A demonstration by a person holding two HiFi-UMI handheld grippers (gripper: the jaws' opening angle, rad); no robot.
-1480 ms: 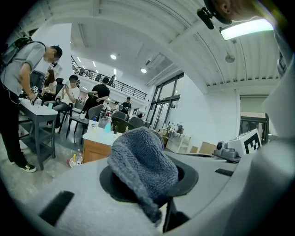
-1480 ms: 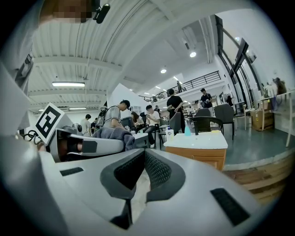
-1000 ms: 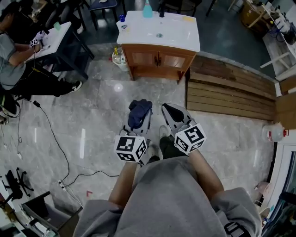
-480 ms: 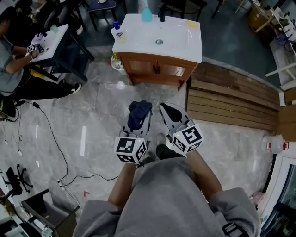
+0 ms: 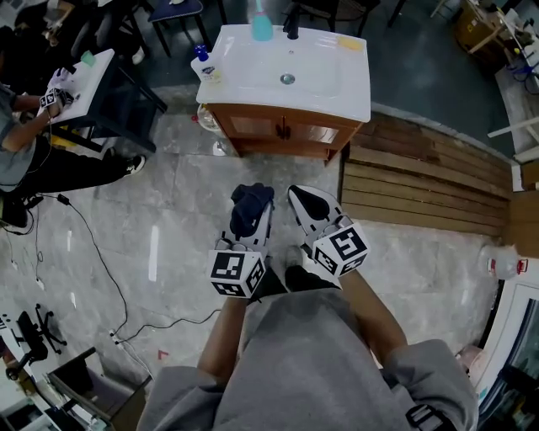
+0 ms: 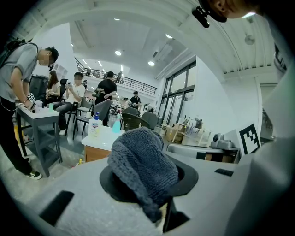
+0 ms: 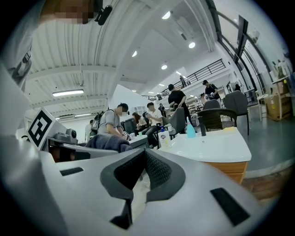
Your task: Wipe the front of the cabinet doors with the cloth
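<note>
- Between the jaws of the left gripper [image 5: 253, 220], a dark grey cloth [image 6: 140, 163] is sitting bunched. The jaws are clamping on it, and the wad is bulging up over the tips.
- Just to that gripper's right, the right gripper [image 7: 143, 177] is pointing the same way, its jaws pressing together with nothing between them.
- Well ahead of both sets of tips, across a stretch of marbled floor [image 5: 185, 185], a wooden cabinet [image 5: 333, 151] is standing under a white sink top [image 5: 328, 80]. Its two doors [image 5: 282, 129] are closed and facing the grippers.
- Ahead and to the left of the left gripper, a soap bottle [image 5: 205, 63] is standing on the near corner of the sink top, with a teal bottle [image 5: 262, 25] farther back.
- Neither gripper is touching the cabinet, and the cloth is hanging well apart from the doors, so the wiping itself appears not yet begun.
- Judging by this, only the first part is done: the cloth is in grip and aimed at the cabinet.
- Everything else is waiting: closing the gap, bringing the left gripper down to door height, pressing the cloth against each door front and passing it across both panels.
</note>
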